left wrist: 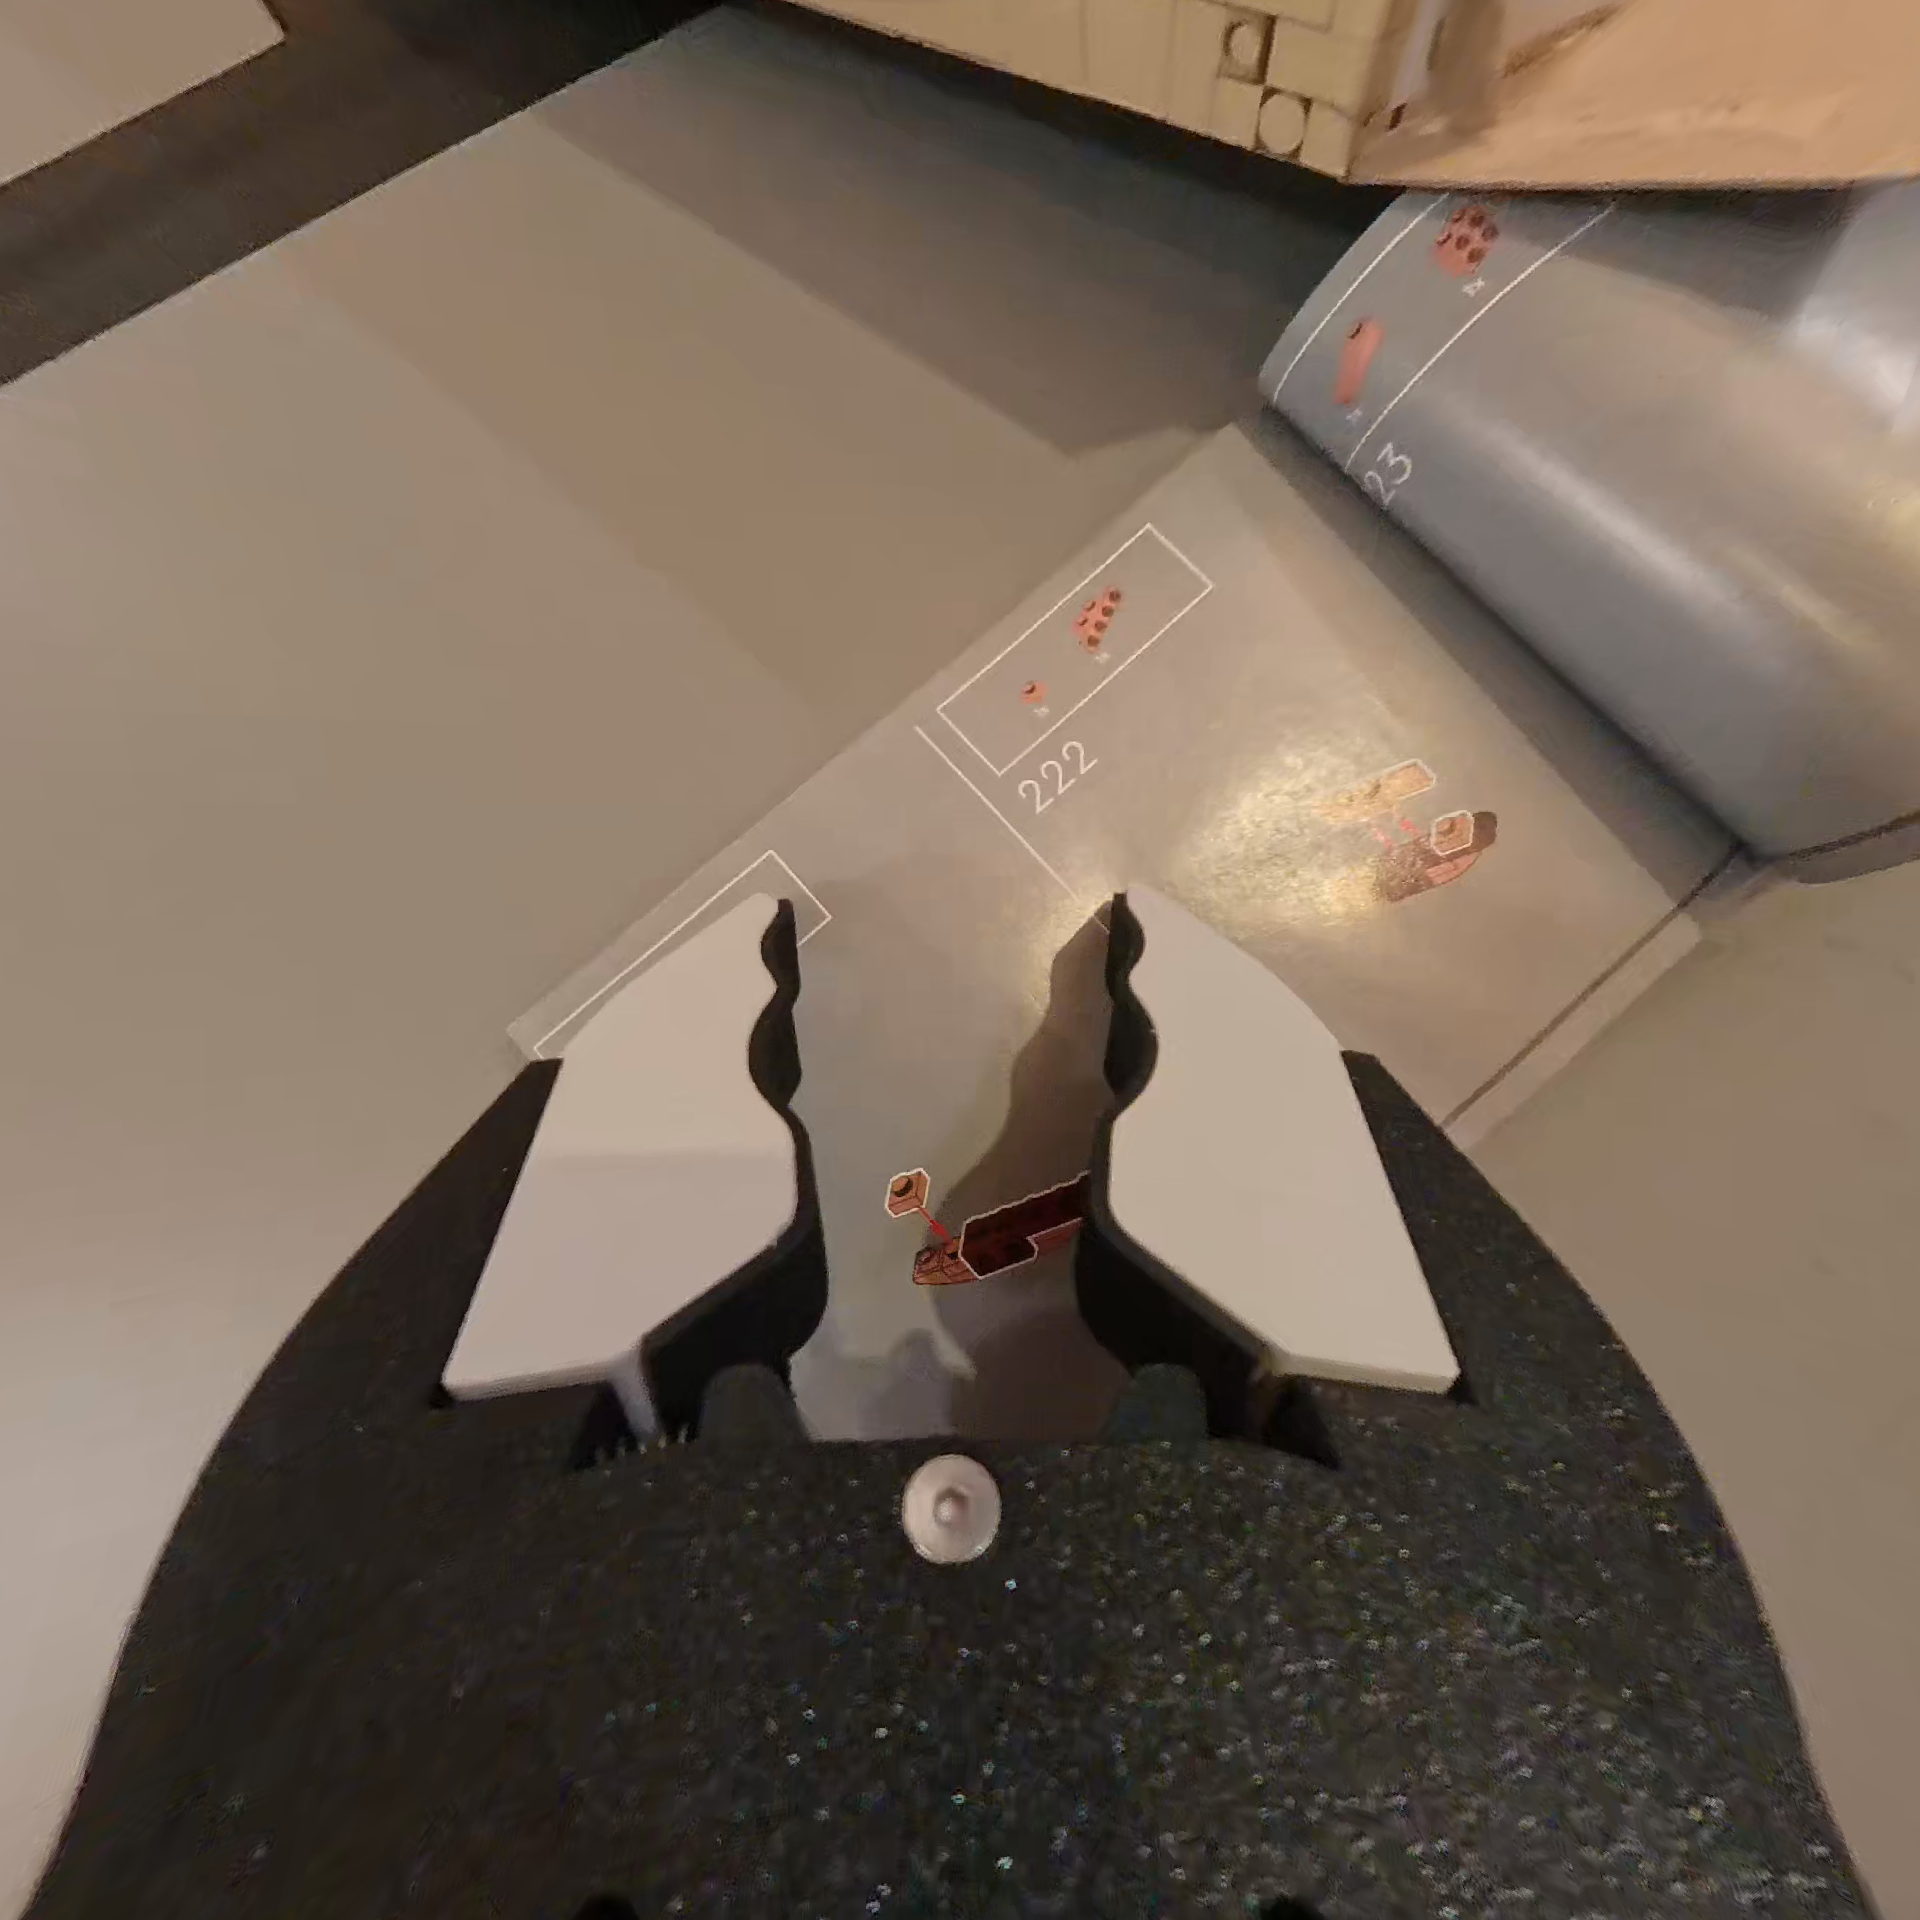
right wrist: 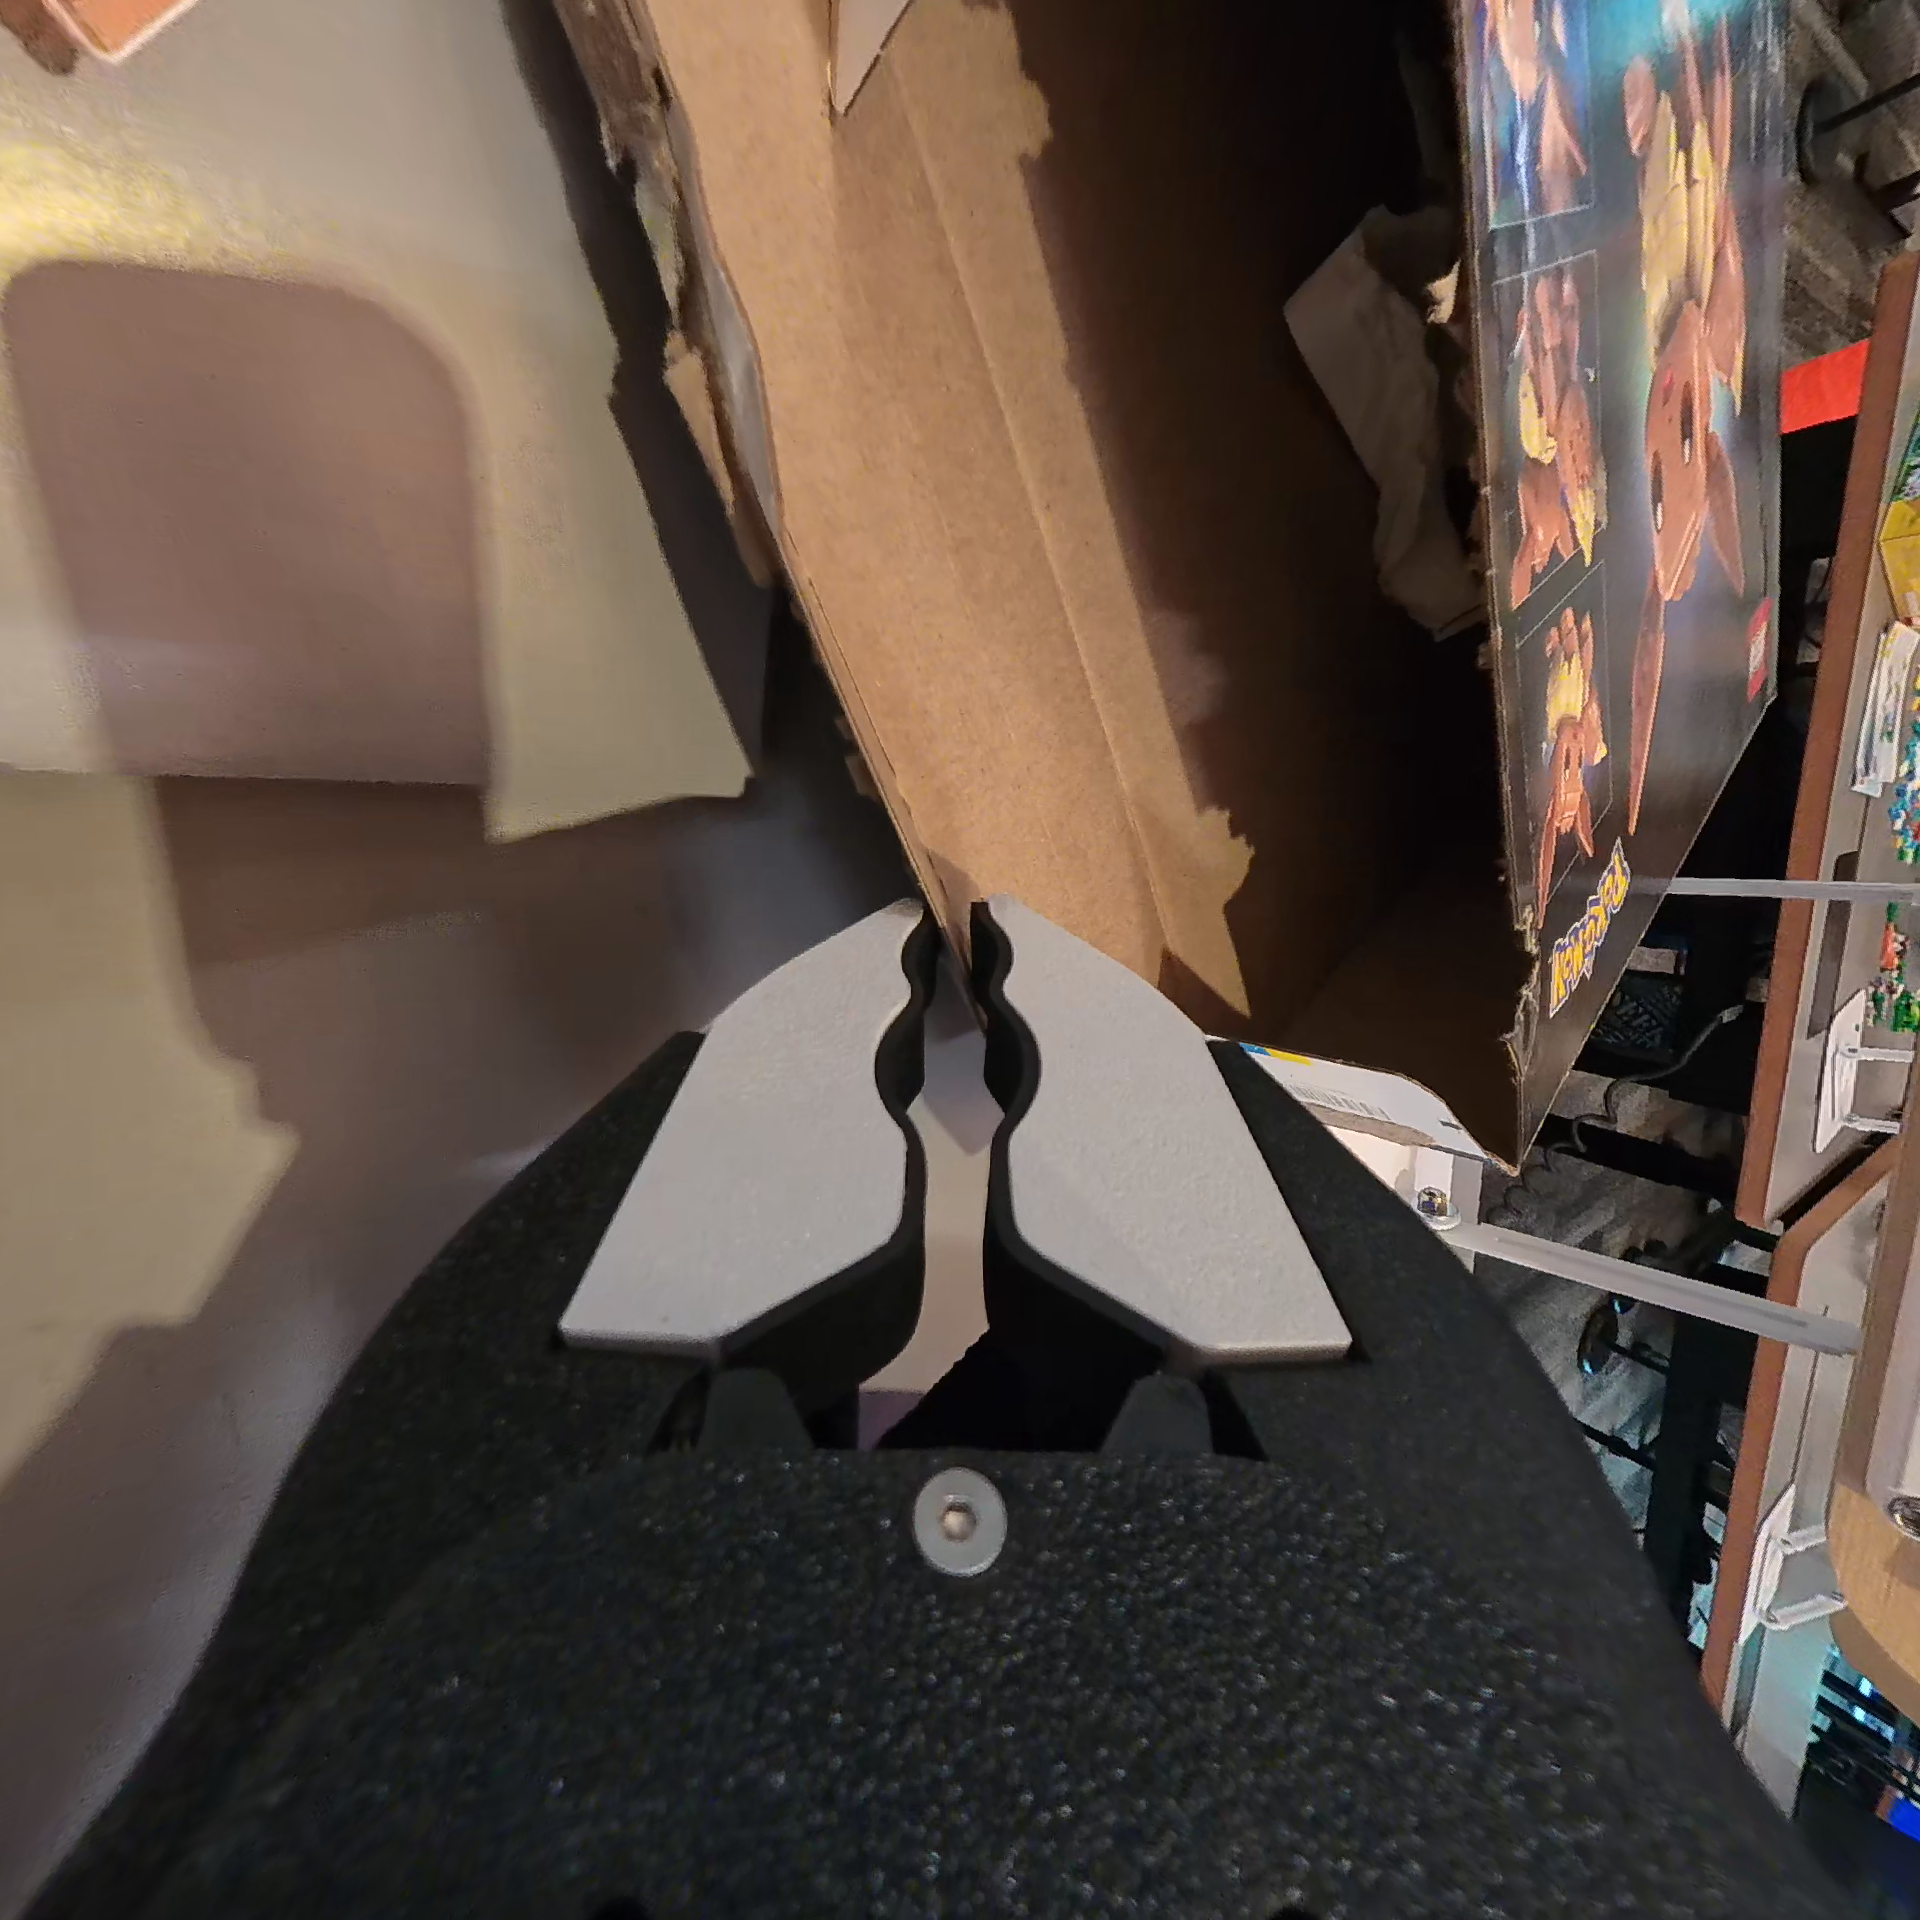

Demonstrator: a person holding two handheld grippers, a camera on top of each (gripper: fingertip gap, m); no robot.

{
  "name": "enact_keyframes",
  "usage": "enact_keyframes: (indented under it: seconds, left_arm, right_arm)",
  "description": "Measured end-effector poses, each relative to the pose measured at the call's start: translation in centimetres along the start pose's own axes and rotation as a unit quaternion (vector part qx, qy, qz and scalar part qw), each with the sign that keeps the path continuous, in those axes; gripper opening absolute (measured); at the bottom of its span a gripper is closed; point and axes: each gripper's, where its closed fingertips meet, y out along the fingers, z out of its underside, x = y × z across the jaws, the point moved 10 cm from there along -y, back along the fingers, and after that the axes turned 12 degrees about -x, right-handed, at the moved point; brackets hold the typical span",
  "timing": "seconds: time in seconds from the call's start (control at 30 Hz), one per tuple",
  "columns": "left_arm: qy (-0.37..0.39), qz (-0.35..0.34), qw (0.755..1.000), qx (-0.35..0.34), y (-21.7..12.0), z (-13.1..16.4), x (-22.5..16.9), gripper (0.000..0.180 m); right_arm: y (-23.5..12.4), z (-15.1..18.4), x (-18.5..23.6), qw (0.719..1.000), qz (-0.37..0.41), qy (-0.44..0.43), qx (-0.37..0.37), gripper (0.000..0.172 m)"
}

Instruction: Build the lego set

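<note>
Left gripper (left wrist: 948,914): fingers wide apart, bare, over open instruction booklet (left wrist: 1226,790).
Right gripper (right wrist: 951,914): clamped on cardboard box (right wrist: 997,582) flap.
Box: pale bags (right wrist: 1382,416) inside.

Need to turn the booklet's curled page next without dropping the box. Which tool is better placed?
Left, probably. The left tool hangs open and empty just above the open instruction booklet, with the curled page ahead to its right. The right tool is closed on the cardboard box flap.

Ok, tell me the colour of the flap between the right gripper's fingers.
Plain brown cardboard flap; right wrist view.
</note>
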Motion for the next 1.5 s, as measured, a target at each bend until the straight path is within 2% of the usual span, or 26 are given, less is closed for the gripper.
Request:
enact_keyframes:
  seconds: [0.03, 0.27, 0.5, 0.6, 0.7, 0.77, 0.83, 1.03, 1.2, 1.37, 1.5]
  left_arm:
    - [-0.007, -0.01, 1.0, -0.002, -0.3, 0.2, -0.2, 0.057]
    - [-0.052, -0.093, 0.994, 0.031, -2.9, 1.5, -1.7, 0.053]
    - [-0.001, -0.179, 0.982, 0.058, -4.0, 1.2, -3.1, 0.054]
    - [0.029, -0.133, 0.991, 0.001, -4.2, -0.5, -5.2, 0.055]
    - [0.077, -0.014, 0.995, -0.054, -4.0, -2.1, -8.3, 0.055]
    - [0.115, 0.039, 0.991, -0.058, -3.6, -2.6, -10.2, 0.057]
    - [0.158, 0.054, 0.985, -0.05, -2.9, -2.7, -11.6, 0.058]
    - [0.278, -0.022, 0.96, -0.016, -0.8, -2.5, -14.9, 0.048]
    - [0.351, -0.085, 0.931, 0.055, 0.9, -2.1, -16.9, 0.047]
    - [0.362, -0.103, 0.92, 0.106, 1.7, -2.6, -17.7, 0.04]
    - [0.353, -0.103, 0.923, 0.114, 2.0, -2.9, -18.0, 0.039]
  right_arm:
    - [0.0, 0.0, 0.0, 1.0, 0.0, 0.0, 0.0, 0.005]
    - [0.2, 0.1, -0.1, 1.0, 0.0, 0.003, -0.001, 0.006]
    - [1.2, 0.2, 0.9, 1.0, -0.01, -0.014, 0.023, 0.005]
    - [1.5, 0.5, 1.1, 0.999, -0.014, -0.016, 0.031, 0.005]
    - [1.7, 0.6, 1.1, 0.999, -0.018, -0.014, 0.035, 0.005]
    - [1.8, 0.7, 1.2, 0.999, -0.022, -0.014, 0.038, 0.005]
    - [1.9, 0.7, 1.2, 0.999, -0.024, -0.015, 0.043, 0.005]
    - [2.0, 0.8, 1.2, 0.998, -0.028, -0.017, 0.056, 0.005]
    - [1.9, 0.9, 0.8, 0.997, -0.022, -0.024, 0.072, 0.006]
    - [2.0, 1.6, 0.9, 0.993, -0.018, -0.039, 0.11, 0.006]
    - [2.6, 2.4, 1.4, 0.986, -0.029, -0.056, 0.154, 0.006]
